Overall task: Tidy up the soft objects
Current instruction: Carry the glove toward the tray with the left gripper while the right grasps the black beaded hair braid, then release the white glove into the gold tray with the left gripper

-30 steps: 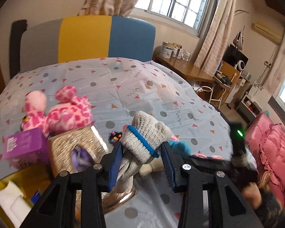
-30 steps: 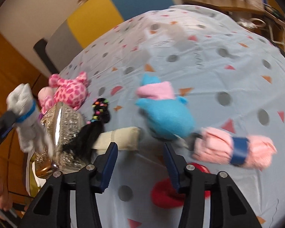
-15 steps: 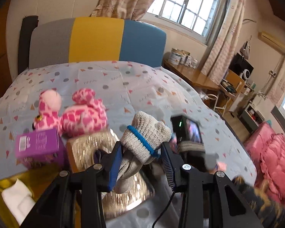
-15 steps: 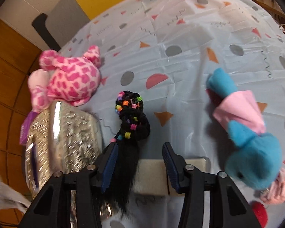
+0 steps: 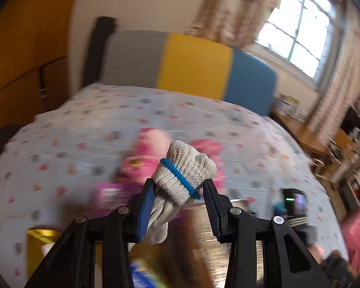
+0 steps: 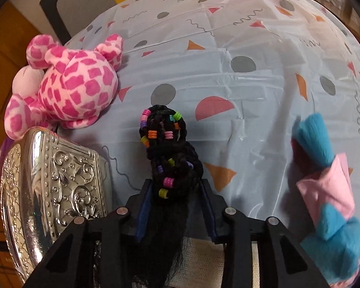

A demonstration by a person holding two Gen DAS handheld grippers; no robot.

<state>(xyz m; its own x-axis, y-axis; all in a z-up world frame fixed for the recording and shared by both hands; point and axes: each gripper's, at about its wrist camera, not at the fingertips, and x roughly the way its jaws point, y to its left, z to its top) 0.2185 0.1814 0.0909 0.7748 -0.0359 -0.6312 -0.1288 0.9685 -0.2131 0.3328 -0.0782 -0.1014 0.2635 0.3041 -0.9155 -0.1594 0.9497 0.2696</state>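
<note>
Brings the right hand-held gripper (image 6: 175,206) down close over the bed (image 6: 252,48) since the earlier frame, away from the blue-and-pink plush (image 6: 328,204) and onto the black beaded braid (image 6: 170,148); swings the left hand-held gripper (image 5: 180,206) sideways, blurring its whole view.

Leaves everything on the bed's patterned sheet: silver embossed box (image 6: 52,192) at the left edge, pink spotted plush (image 6: 69,81) touching the box's far corner, blue-and-pink plush well apart to the right, braid between them, just beside the box.

Has just been closing the right jaws, with the braid's lower knot between them and the pads meeting both its flanks, loose hair trailing back under the gripper over a beige roll (image 6: 199,264).

Keeps the left jaws clamped on a rolled grey knit bundle (image 5: 182,175) ringed by a blue band, held aloft in front of the pink plush, over a shiny blur that is probably the box.

Risks, as judged:
- Pinches only the knot, so could let slippery strands slide out on lifting.
- Could snag the thin sheet, or the roll beneath the tail, and drag it along.
- Could shed the knit bundle, gripped low with its banded top standing free, if the fast swing goes on.
- Could miss the box opening, lost in blur.
</note>
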